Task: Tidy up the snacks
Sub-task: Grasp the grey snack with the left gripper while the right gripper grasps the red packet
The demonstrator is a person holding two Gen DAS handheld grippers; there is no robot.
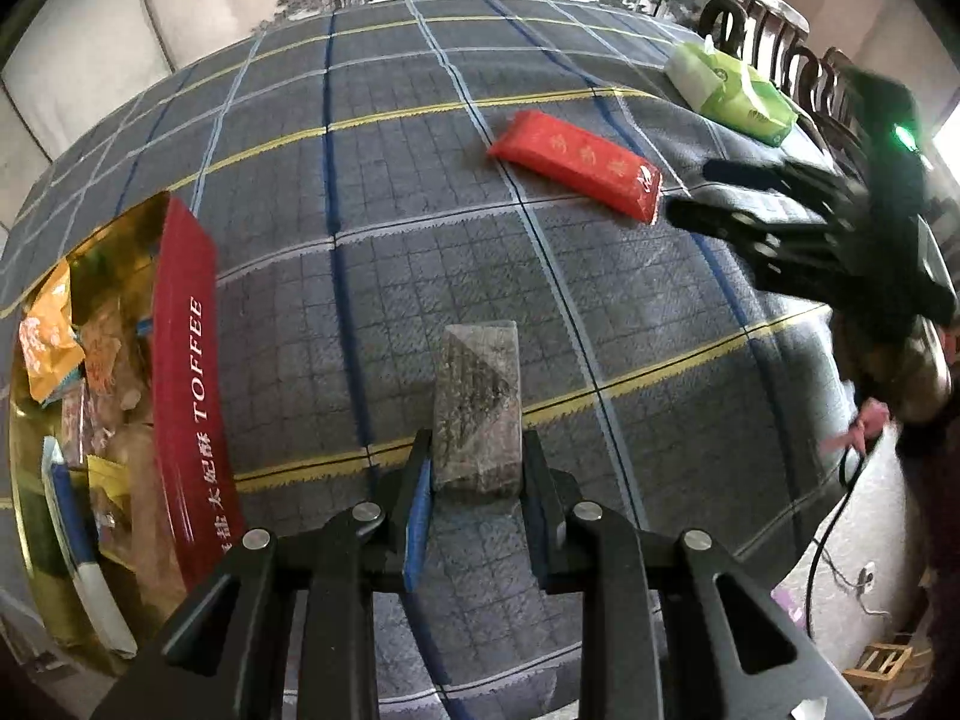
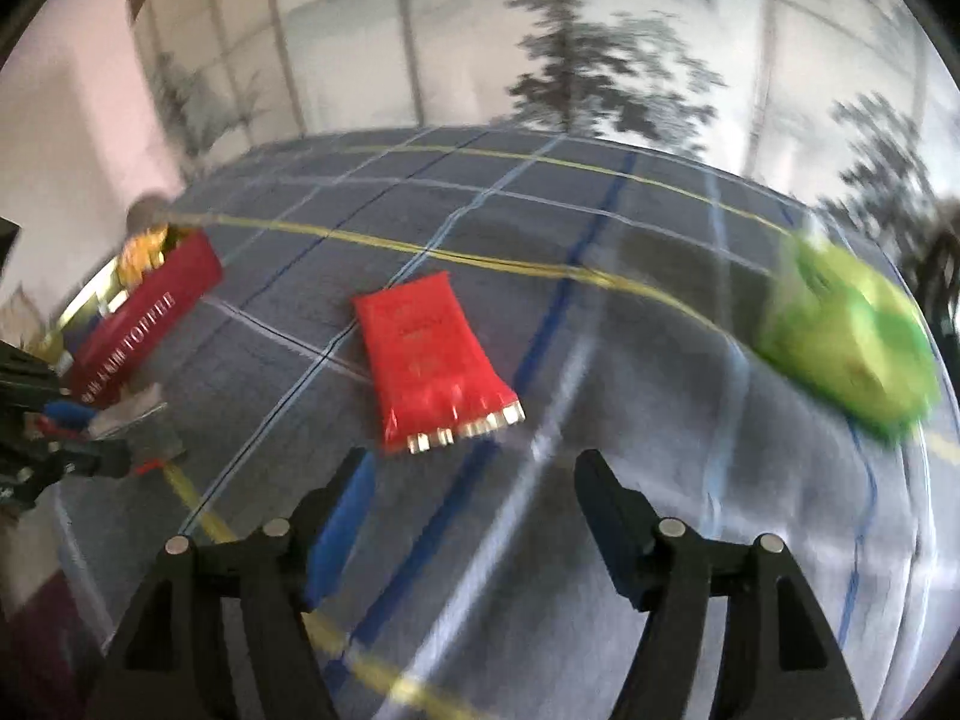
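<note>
My left gripper (image 1: 477, 468) is shut on a grey, see-through snack packet (image 1: 477, 408) and holds it above the checked tablecloth, right of the red TOFFEE box (image 1: 183, 384). The box is open, gold inside, with several snack packets in it. A red snack packet (image 1: 579, 162) lies flat further back on the table. My right gripper (image 2: 474, 480) is open and empty, just short of the red packet (image 2: 429, 354), which lies slightly to its left. In the right wrist view the TOFFEE box (image 2: 144, 324) is at the left. The right gripper also shows in the left wrist view (image 1: 690, 192).
A green and white tissue pack (image 1: 729, 90) sits at the far right corner of the table, also blurred in the right wrist view (image 2: 849, 342). Dark wooden chair backs (image 1: 780, 42) stand behind it. The blue-grey checked tablecloth (image 1: 372, 180) covers the table.
</note>
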